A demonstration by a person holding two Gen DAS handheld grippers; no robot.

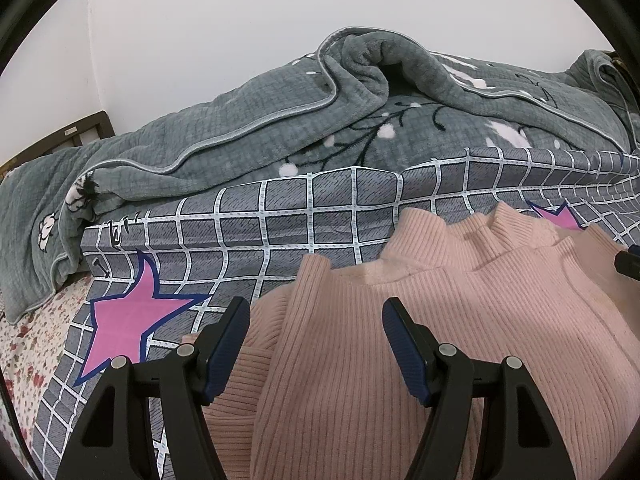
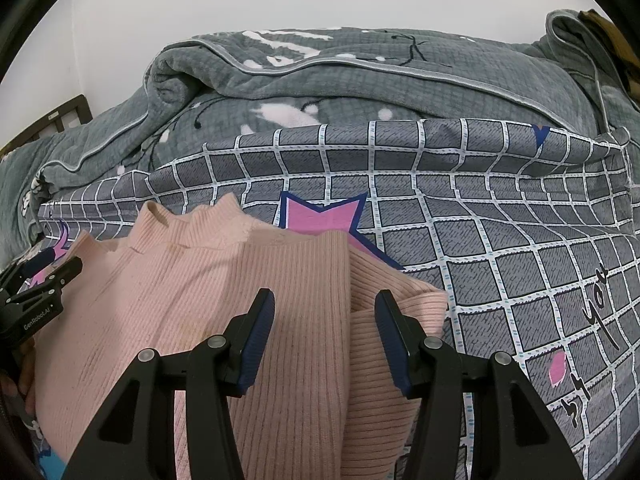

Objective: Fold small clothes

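We see a pink ribbed sweater (image 1: pixel 420 340) lying on a grey grid-pattern bedsheet (image 1: pixel 280 216) with pink stars, collar pointing toward the far side of the bed. Both sleeves look folded in over the body, one fold edge running down each side. Our left gripper (image 1: pixel 316 320) sits over the sweater's left part, jaws spread wide, blue pads (image 1: pixel 228 344) either side of the folded edge; we can't tell if the tips actually touch the knit, nothing is pinched. Our right gripper (image 2: pixel 324 312) is over the sweater (image 2: pixel 240 300) on its right side, jaws also spread wide, straddling the fold where the sleeve lies over the body, nothing clamped between the pads (image 2: pixel 260 332). In the right wrist view the left gripper (image 2: pixel 50 272) shows at the left edge, beside the sweater's shoulder. Behind the bedsheet (image 2: pixel 500 240) a grey-green fleece blanket (image 1: pixel 240 92) is bunched up against a white wall (image 1: pixel 280 8). A floral sheet (image 1: pixel 36 340) shows at far left.
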